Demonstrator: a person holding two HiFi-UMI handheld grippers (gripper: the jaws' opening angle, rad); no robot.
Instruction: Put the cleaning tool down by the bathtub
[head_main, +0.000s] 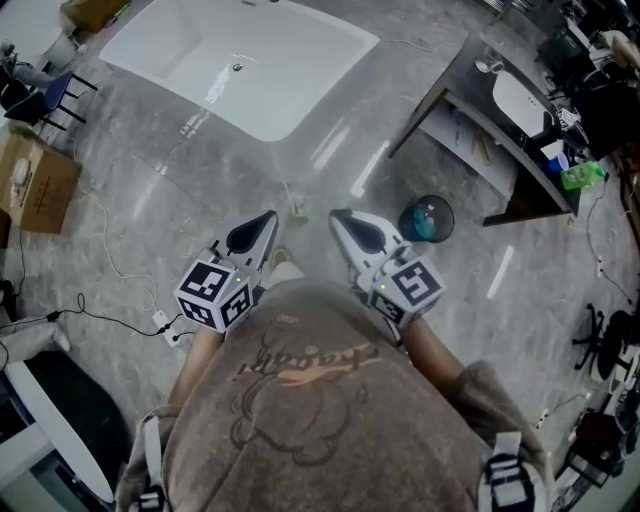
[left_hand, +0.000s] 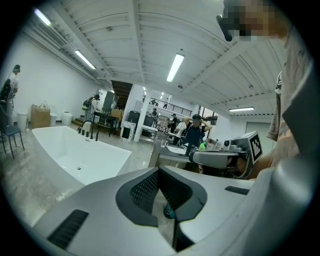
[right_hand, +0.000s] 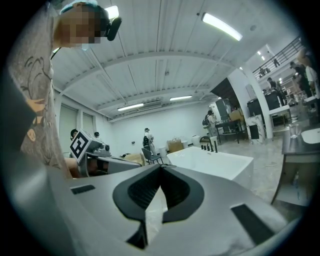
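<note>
The white bathtub (head_main: 240, 60) stands on the grey floor ahead of me; it also shows in the left gripper view (left_hand: 75, 155) and the right gripper view (right_hand: 210, 162). A small pale object (head_main: 297, 208) lies on the floor just off the tub's near corner; what it is I cannot tell. My left gripper (head_main: 268, 218) (left_hand: 159, 169) and right gripper (head_main: 338, 216) (right_hand: 161, 166) are held side by side close to my chest. Both point toward the tub and are shut, with nothing between their jaws.
A round teal object (head_main: 427, 220) sits on the floor to the right, beside a dark vanity with a white basin (head_main: 520, 110). At the left are a cardboard box (head_main: 35, 180), a chair (head_main: 60, 100) and a cable with a plug block (head_main: 165, 322). Several people stand far off.
</note>
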